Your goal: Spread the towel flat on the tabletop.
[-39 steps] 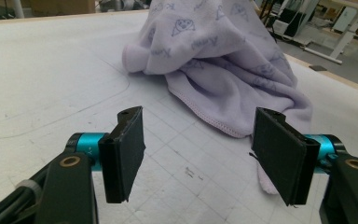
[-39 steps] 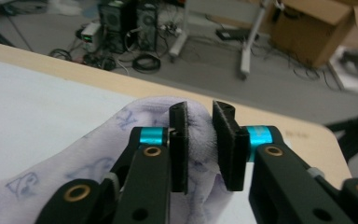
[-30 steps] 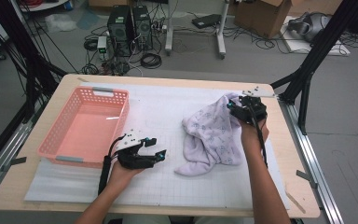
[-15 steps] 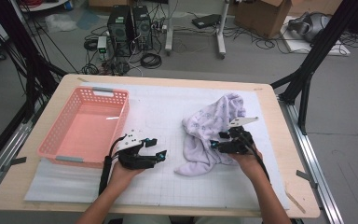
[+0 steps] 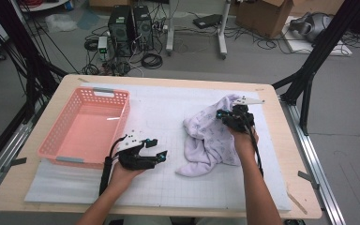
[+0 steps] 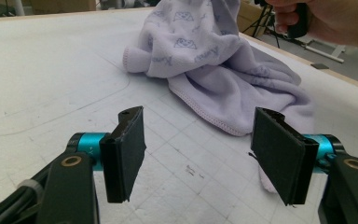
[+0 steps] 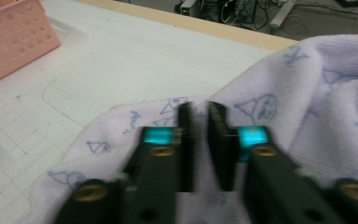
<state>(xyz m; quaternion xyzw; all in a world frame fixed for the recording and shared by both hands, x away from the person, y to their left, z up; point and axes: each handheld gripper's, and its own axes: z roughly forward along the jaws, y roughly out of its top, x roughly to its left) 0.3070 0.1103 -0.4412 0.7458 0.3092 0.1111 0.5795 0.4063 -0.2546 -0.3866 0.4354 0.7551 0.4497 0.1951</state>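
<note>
My left tool [image 5: 155,151] rests nearest me on the bench [image 5: 178,192], its 2 jaws spread wide with nothing between them, aimed at the lavender printed blanket [image 5: 206,140] at its 3 o'clock. Farther out, my right tool [image 5: 225,116] sits over the rumpled blanket's far part; whether its nearly closed jaws pinch any cloth, I cannot tell. The pink basket [image 5: 86,126] at 10 o'clock holds nothing, so I judge the work barely begun.

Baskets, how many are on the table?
1. The pink basket sits at the table's left side, beside the left tool; its corner also shows in the right gripper view.
</note>
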